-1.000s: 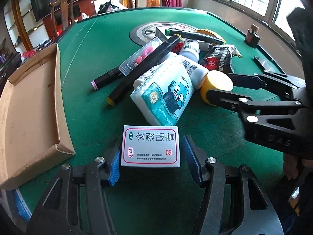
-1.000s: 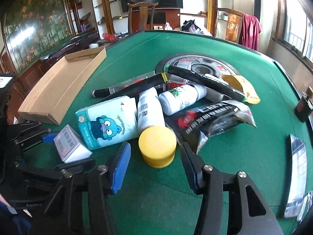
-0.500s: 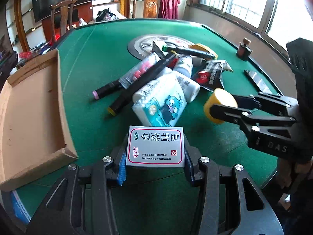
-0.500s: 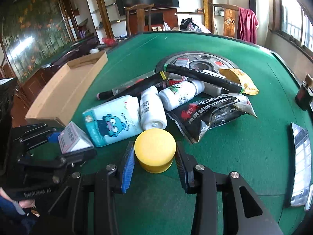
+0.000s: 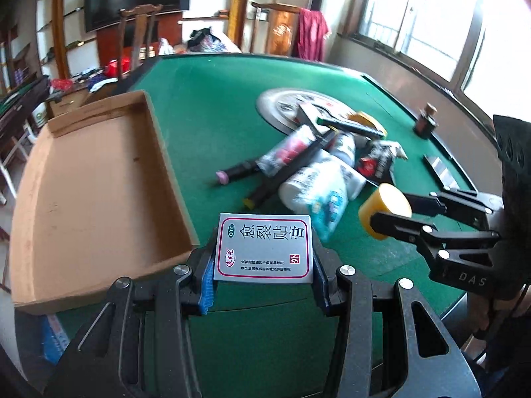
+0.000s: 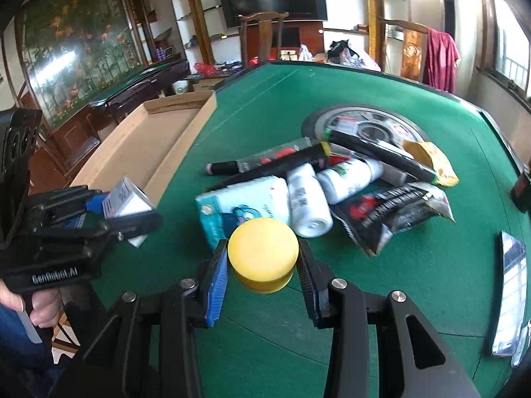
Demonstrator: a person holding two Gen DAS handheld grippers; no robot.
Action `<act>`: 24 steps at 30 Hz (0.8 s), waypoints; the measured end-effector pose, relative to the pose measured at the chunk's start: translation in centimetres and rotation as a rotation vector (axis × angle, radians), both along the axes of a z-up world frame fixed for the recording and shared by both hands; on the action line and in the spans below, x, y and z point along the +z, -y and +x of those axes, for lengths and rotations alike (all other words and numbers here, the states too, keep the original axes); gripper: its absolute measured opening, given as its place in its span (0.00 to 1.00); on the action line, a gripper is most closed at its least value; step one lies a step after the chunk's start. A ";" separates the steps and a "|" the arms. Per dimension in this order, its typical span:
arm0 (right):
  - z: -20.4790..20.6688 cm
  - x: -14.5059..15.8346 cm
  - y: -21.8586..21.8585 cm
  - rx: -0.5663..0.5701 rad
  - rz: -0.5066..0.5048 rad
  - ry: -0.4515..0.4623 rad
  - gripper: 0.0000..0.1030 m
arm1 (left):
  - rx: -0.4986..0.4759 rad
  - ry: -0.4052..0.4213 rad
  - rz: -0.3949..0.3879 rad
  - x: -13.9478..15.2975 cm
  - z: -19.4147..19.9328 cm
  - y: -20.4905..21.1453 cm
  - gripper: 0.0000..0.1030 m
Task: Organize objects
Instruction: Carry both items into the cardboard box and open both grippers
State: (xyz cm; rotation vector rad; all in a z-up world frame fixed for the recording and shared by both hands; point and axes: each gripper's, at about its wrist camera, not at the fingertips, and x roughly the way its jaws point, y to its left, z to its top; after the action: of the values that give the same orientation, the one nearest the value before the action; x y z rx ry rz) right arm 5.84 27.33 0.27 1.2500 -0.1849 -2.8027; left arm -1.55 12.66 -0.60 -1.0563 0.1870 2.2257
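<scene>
My left gripper (image 5: 264,277) is shut on a flat white medicine box (image 5: 264,245) with red-framed Chinese print, held off the green table. My right gripper (image 6: 262,265) is shut on a round yellow jar (image 6: 262,253), also lifted. In the left wrist view the right gripper (image 5: 395,214) shows at the right with the yellow jar (image 5: 383,210) between its fingers. The right wrist view has the left gripper (image 6: 132,205) at the left with the medicine box (image 6: 126,197). A shallow cardboard tray (image 5: 93,179) lies at the table's left.
A pile sits mid-table: a tissue pack (image 6: 239,205), two white bottles (image 6: 308,200), black markers (image 6: 265,165), a black snack bag (image 6: 395,209) and a yellow packet (image 6: 431,159). A round hub (image 6: 365,129) is set in the table's centre. A hand (image 6: 33,308) grips the left handle.
Both grippers closed on their objects, the box and the yellow jar, then lifted them off the table. The left one swung toward the cardboard tray.
</scene>
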 end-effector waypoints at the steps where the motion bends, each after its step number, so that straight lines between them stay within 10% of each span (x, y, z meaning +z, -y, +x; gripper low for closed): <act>1: -0.3 0.1 0.3 0.009 -0.006 0.003 0.39 | 0.015 0.001 0.007 0.2 -0.3 0.7 0.44; 11: -5.6 3.4 4.4 0.124 -0.082 0.028 0.38 | 0.156 -0.016 0.034 1.7 -4.1 7.0 0.45; 24: -21.9 5.3 9.9 0.130 -0.134 0.099 0.38 | 0.253 0.092 0.033 0.9 -13.8 8.5 0.45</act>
State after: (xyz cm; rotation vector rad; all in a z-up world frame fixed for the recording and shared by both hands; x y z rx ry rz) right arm -16.03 17.44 5.56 1.3193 -0.2814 -2.5754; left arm -15.34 4.14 0.26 -1.2185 -0.0255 2.3867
